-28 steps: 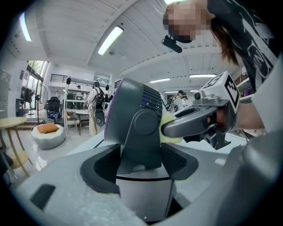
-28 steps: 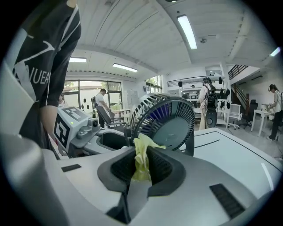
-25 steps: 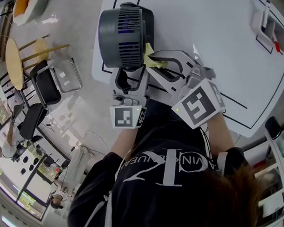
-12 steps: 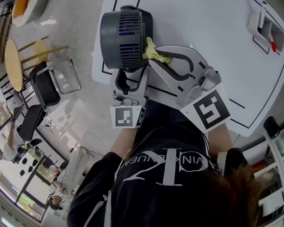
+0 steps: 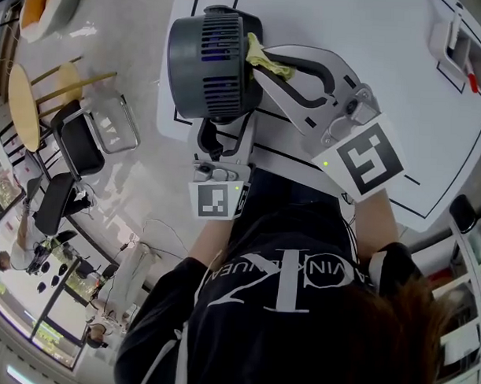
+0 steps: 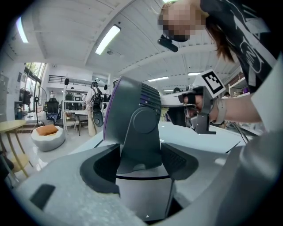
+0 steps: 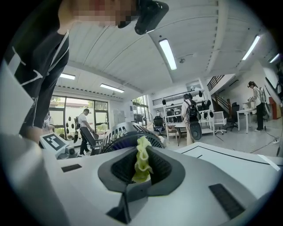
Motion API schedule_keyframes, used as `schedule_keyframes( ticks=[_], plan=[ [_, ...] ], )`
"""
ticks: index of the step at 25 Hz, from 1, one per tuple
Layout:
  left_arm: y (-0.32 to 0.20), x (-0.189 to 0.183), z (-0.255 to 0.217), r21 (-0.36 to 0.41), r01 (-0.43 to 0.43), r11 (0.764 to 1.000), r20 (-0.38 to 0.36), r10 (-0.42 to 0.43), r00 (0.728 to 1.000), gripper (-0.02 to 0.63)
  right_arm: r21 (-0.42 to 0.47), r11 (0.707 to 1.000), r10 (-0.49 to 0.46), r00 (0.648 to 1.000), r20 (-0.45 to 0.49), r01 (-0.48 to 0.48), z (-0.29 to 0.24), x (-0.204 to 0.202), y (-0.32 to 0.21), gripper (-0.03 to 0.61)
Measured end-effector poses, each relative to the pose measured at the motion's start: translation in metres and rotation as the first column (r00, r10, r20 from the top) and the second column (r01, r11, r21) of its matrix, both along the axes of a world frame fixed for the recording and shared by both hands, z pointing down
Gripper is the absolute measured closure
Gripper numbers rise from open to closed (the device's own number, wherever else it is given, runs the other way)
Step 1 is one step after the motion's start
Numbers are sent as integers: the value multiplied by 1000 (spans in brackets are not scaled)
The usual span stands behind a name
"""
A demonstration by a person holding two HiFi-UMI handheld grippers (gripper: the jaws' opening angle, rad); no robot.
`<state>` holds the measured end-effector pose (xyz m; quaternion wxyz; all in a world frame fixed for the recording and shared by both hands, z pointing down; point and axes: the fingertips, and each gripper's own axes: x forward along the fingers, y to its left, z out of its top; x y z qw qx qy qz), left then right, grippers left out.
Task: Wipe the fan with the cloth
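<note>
Two grippers in use, one per hand.

Left gripper: jaws closed on the fan, one pad on each side of the upright of its stand, just above the round base. In the head view this gripper reaches in from the near table edge, below the fan head.

Right gripper: jaws pinched shut on the cloth, a crumpled yellow-green strip standing up between the pads. In the head view the gripper comes in from the right and holds the cloth against the right side of the fan. The right gripper view shows the dark slotted grille directly behind the cloth.

Fan position: upright at the left near corner of the white table, close to the edge, partly over a black outline drawn on the surface.

Floor to the left: chairs and a round wooden table.
</note>
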<state>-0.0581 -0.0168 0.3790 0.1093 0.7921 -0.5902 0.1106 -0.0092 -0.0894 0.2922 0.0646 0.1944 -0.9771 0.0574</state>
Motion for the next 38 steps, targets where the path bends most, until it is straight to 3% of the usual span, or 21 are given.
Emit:
schedule_keyframes(
  ticks=[19, 38],
  plan=[
    [0, 0, 2, 5, -22, 1000, 8, 22, 1000, 322, -176, 984, -41, 999, 6, 42, 54, -11, -10, 531],
    [-4, 0, 5, -43, -39, 998, 5, 39, 999, 325, -176, 982, -74, 997, -29, 68, 41, -10, 35, 532]
  ],
)
